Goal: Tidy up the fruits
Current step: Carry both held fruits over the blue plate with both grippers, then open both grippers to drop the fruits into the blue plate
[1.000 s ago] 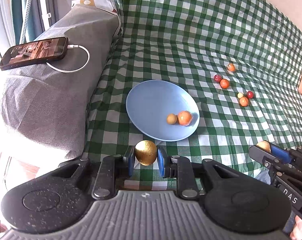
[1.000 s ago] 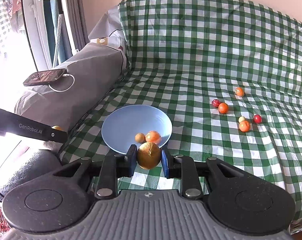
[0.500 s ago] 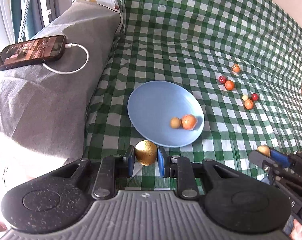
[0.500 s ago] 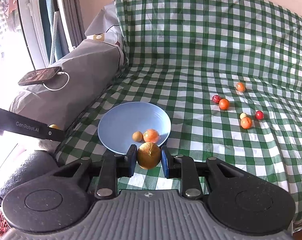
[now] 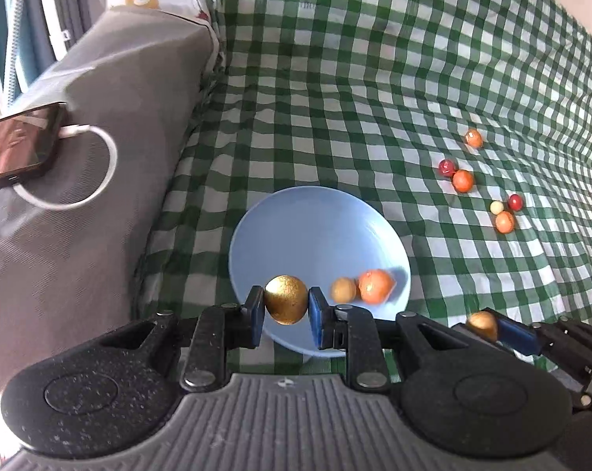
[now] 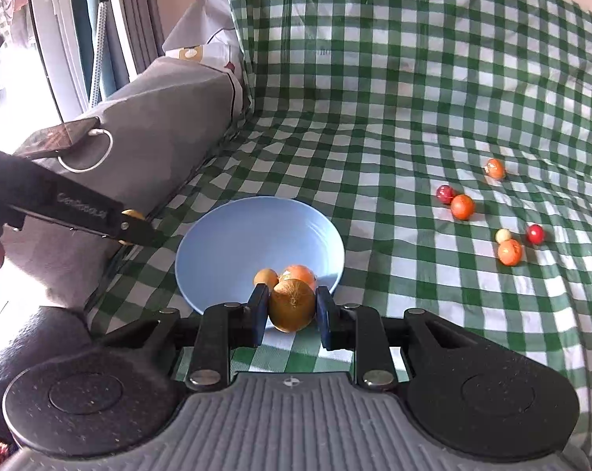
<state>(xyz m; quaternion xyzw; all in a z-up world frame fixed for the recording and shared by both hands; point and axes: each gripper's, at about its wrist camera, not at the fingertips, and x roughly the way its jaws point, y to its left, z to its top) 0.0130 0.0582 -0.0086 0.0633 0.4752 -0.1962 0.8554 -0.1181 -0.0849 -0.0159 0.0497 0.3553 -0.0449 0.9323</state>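
A light blue plate lies on the green checked cloth and holds a small tan fruit and an orange fruit. My left gripper is shut on a golden-brown round fruit just over the plate's near-left rim. My right gripper is shut on a yellow-orange round fruit at the plate's near rim. From the left wrist view the right gripper shows at the lower right with its fruit. Several small red, orange and pale fruits lie loose to the right.
A grey covered armrest rises to the left, with a phone and a white cable lying on it. The checked cloth climbs the backrest behind. A window and curtain stand at the far left.
Both grippers have moved forward and lower toward the plate, each still holding its fruit. The plate and the fruits in it now sit closer to the fingertips.
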